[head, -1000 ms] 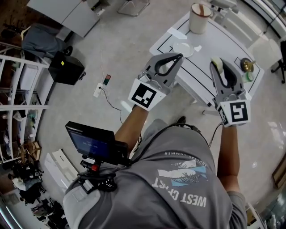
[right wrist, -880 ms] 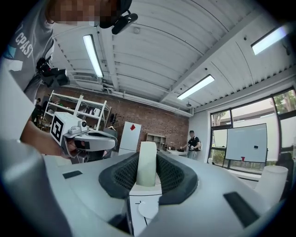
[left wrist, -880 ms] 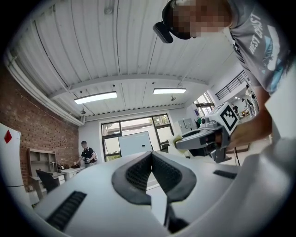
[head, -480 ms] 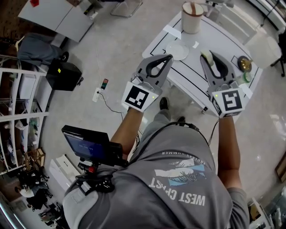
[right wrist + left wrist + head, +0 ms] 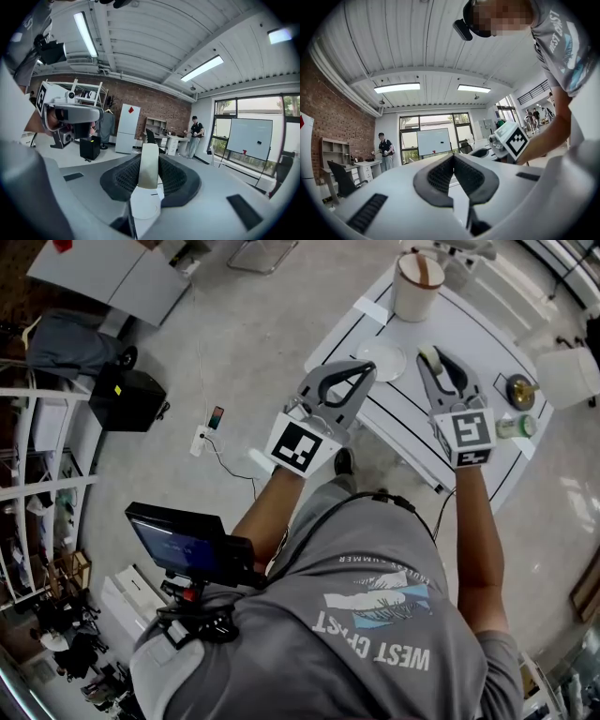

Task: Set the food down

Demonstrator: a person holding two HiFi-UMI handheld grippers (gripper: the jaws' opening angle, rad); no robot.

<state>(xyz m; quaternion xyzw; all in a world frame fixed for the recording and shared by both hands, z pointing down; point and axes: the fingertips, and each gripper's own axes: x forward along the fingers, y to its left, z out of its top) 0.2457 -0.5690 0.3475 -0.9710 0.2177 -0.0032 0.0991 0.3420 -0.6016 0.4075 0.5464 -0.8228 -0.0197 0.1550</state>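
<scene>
We see the right gripper (image 5: 435, 360) held out over the white table (image 5: 473, 329). Its two dark ribbed pads (image 5: 174, 177) are closed on a pale slice of food (image 5: 150, 164), which stands on edge between them with its rounded end showing past the jaw tips. From the head view, the slice lies over the tabletop just to the right of a small white plate (image 5: 389, 357) and apart from it (we cannot tell how high above the surface it hangs). The left gripper (image 5: 371, 367) is alongside, nearer the table's left edge, and its tips overlap the plate's left rim as the head view shows them. Its own view shows the jaw tips pressed together with nothing between them, only a narrow gap widening behind the point where they meet. At the far end of the table stands a white canister with a brown lid (image 5: 416, 282). To the right of the right gripper are a small brass-coloured round object (image 5: 517, 390) and, nearer us, a small green-ended container (image 5: 514, 427) lying on its side. Both are well clear of the held slice.
</scene>
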